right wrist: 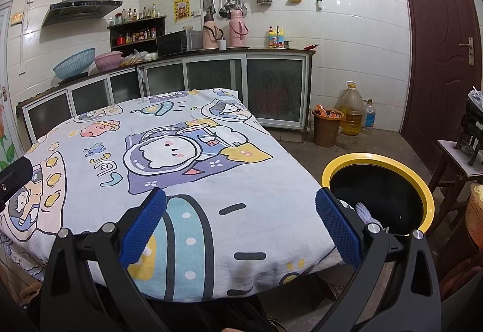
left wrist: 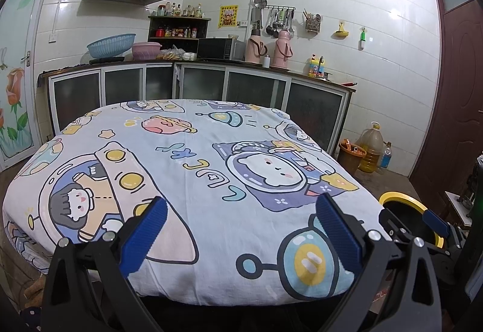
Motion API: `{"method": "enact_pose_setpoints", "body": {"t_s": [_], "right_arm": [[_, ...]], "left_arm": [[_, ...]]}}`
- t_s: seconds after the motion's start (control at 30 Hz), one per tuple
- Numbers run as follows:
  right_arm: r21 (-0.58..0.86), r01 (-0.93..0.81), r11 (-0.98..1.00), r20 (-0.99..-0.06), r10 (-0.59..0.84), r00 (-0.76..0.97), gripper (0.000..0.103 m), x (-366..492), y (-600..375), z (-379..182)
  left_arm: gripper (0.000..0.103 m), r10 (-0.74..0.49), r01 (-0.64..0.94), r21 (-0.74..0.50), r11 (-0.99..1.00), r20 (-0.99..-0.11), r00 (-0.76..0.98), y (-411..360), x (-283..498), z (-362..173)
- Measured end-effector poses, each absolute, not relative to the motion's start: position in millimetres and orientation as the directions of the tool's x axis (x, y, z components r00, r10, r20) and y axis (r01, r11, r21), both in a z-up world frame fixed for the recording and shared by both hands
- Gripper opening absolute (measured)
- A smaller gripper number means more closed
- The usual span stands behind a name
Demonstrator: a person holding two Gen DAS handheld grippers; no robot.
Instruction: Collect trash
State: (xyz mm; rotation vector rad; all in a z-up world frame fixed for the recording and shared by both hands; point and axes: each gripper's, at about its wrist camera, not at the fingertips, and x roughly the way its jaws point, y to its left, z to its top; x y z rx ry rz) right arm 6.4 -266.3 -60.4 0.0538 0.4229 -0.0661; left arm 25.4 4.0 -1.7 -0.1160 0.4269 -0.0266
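Note:
A table under a cartoon-print cloth (left wrist: 193, 156) fills both views (right wrist: 169, 150); I see no loose trash on the cloth. A black bin with a yellow rim (right wrist: 422, 190) stands at the table's right side, with something pale (right wrist: 363, 211) inside near its rim. My left gripper (left wrist: 241, 229) is open and empty over the near edge of the cloth. My right gripper (right wrist: 241, 226) is open and empty over the near right corner, its right finger (right wrist: 338, 226) next to the bin. The right gripper also shows in the left wrist view (left wrist: 413, 220) by the bin (left wrist: 401, 199).
A brown waste basket (right wrist: 326, 126), a large oil jug (right wrist: 350, 108) and a bottle (right wrist: 369, 116) stand on the floor by the cabinets. Kitchen counter (right wrist: 193, 52) runs along the back wall. A small stand (right wrist: 459, 150) and an orange basket (right wrist: 475, 214) are at the right.

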Motion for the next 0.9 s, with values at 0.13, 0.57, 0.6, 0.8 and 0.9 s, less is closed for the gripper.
{"method": "enact_pose_setpoints", "body": {"t_s": [0.13, 0.57, 0.6, 0.8, 0.9], "right_arm": [[0.038, 0.075, 0.996, -0.412, -0.053, 0.91, 0.095, 6.0, -266.0, -60.7], [0.038, 0.074, 0.997, -0.413, -0.052, 0.909, 0.095, 6.2, -266.4, -60.3], [0.038, 0.074, 0.997, -0.412, -0.052, 0.91, 0.095, 6.5, -266.8, -60.0], [0.038, 0.074, 0.997, -0.414, -0.051, 0.909, 0.095, 6.6, -266.9, -60.6], [0.038, 0.074, 0.996, -0.413, -0.052, 0.909, 0.095, 5.9, -266.6, -61.5]], "left_arm": [[0.095, -0.05, 0.0, -0.119, 0.993, -0.415, 0.909, 4.5, 26.3, -1.7], [0.095, -0.05, 0.0, -0.118, 0.993, -0.415, 0.908, 4.2, 26.8, -1.7], [0.095, -0.05, 0.0, -0.119, 0.993, -0.415, 0.909, 4.3, 26.5, -1.7], [0.095, -0.048, -0.001, -0.118, 0.993, -0.413, 0.91, 4.0, 25.9, -1.7], [0.095, -0.042, -0.001, -0.109, 0.994, -0.386, 0.922, 2.3, 21.2, 0.5]]}}
